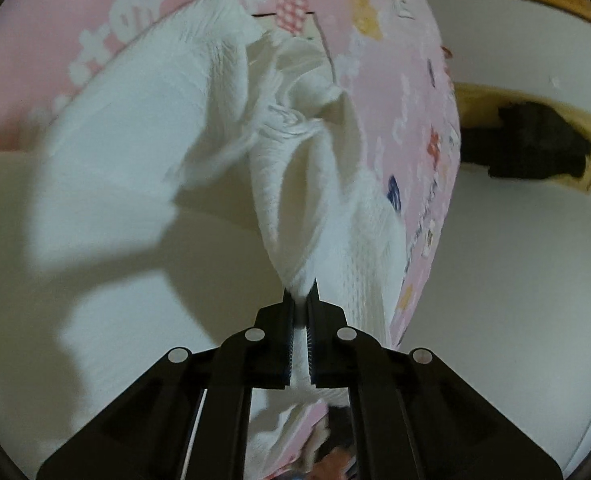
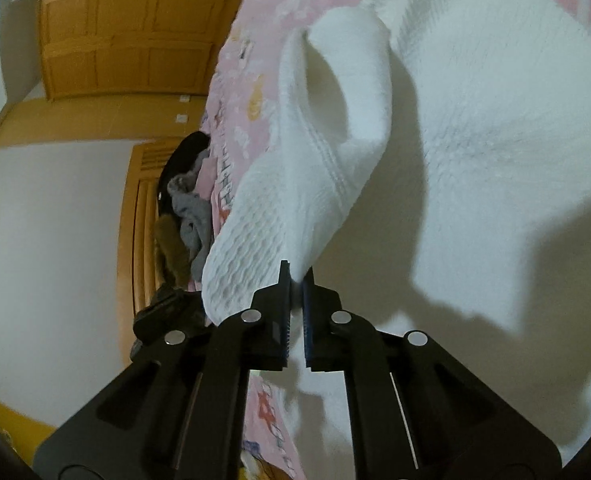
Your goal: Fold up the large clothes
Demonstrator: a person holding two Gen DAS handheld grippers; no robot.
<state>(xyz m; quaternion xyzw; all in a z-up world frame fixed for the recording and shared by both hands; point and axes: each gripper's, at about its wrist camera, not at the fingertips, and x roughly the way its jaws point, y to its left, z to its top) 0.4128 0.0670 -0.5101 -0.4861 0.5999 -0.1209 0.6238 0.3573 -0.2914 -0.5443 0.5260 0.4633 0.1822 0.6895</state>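
I have the white garment point(image 1: 143, 128) pinched in both sets of fingers. My left gripper point(image 1: 301, 300) has its fingers pressed together on a bunched edge of the white knit, which rises straight ahead of the fingertips and fans out above them to both sides. My right gripper point(image 2: 297, 280) is likewise clamped on a thick, waffle-textured hem of the same garment point(image 2: 475, 100), the cloth curling up in a loop just beyond the fingertips and spreading off to their right.

Under the garment lies the pink printed bed cover point(image 1: 415, 80), running ahead of and beneath my fingers in both views.

I judge this to be the start of a fold: two edge points are gripped, and the cloth looks partly raised off the bed. The next move calls for carrying both grips together, keeping the span between them taut, so the edge lands flat, not bunched.

To the left of my right fingers, a heap of dark and grey clothes point(image 2: 187, 196) sits piled on a wooden piece of furniture; I cannot tell whether it is a container.
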